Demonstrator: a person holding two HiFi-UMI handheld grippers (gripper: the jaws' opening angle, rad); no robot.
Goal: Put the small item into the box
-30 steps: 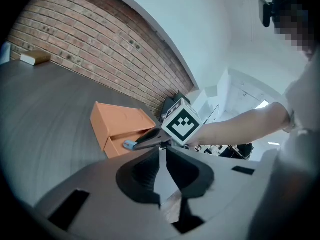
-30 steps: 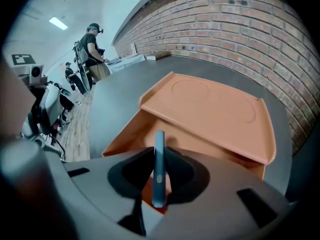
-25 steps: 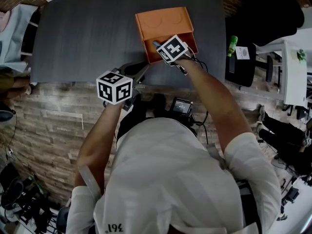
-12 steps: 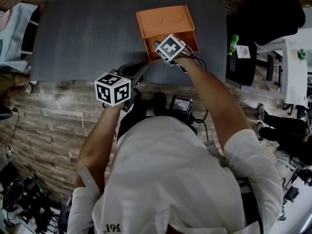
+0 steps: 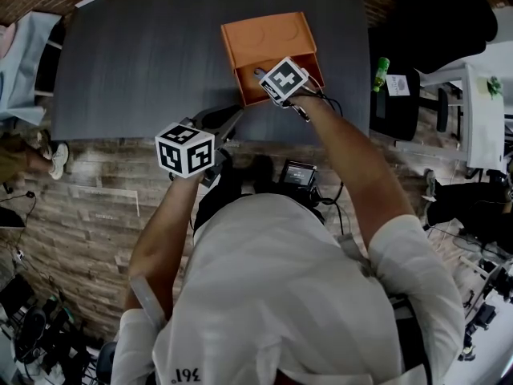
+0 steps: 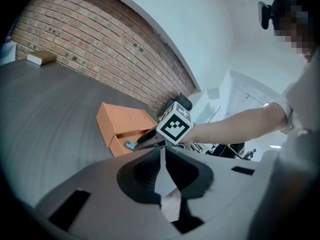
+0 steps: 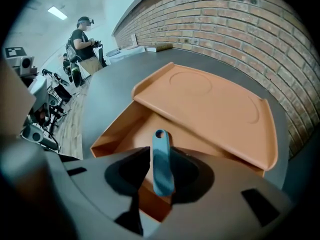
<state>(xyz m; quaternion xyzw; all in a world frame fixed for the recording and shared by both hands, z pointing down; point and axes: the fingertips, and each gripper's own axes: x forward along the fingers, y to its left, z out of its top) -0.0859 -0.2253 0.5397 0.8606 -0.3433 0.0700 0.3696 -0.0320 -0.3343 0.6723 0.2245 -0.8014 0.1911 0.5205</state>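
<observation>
Between the opening jaws of the right hand-held gripper [image 5: 263,76], the small item [image 7: 161,164] was pointed lengthwise forward, over the box [image 7: 116,130].

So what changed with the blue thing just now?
The right gripper is opening its jaws, letting go of the blue item, which is between them over the open orange box. The left gripper, shut and empty, and the box stayed put.

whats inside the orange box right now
The open compartment of the orange box shows only bare orange floor. The small blue item sits between the opening jaws of the right tool, over the compartment, not yet lying in it. The tool hides the floor nearest it.
</observation>
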